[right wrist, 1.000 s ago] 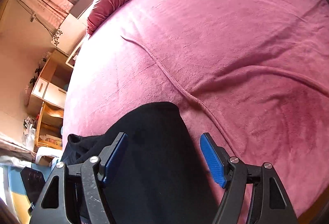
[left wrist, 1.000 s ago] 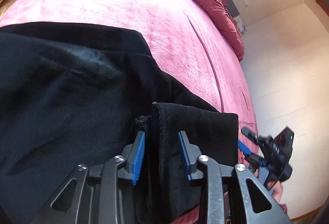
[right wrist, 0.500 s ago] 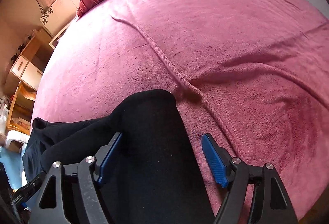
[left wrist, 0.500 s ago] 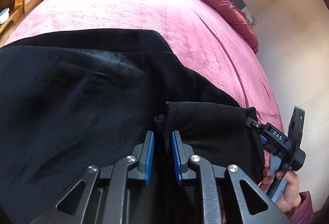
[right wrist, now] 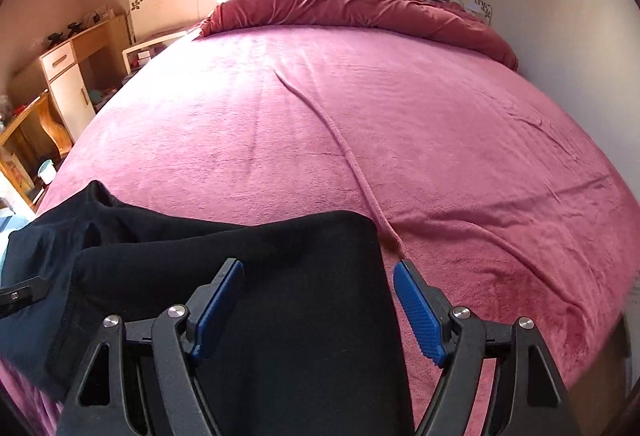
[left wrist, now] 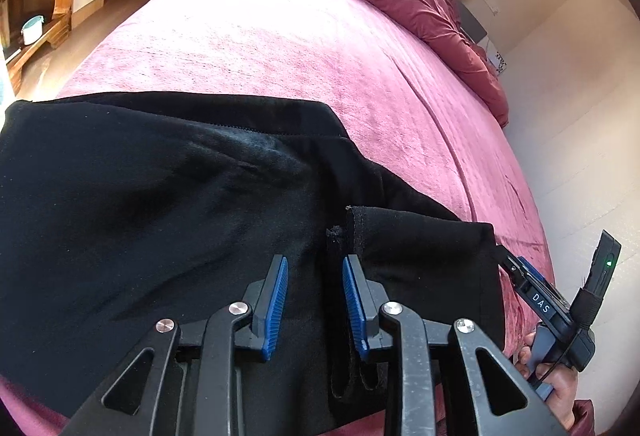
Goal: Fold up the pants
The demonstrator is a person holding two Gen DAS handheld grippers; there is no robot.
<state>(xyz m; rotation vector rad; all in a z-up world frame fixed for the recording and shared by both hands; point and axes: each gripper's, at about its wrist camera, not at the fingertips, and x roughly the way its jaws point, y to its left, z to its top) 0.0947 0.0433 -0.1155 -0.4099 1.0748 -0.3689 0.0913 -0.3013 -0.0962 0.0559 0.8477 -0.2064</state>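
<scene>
Mid-fold on the bed [right wrist: 440,139]: black pants [left wrist: 160,220] spread beneath both tongs, left tongs [left wrist: 314,302] and right tongs [right wrist: 318,302] released, next needing a fresh pinch on the hem.

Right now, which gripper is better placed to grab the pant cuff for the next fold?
Left. The left gripper has its open jaws right at the cuff of the pants. The right gripper straddles flat cloth, with no edge between its jaws.
</scene>
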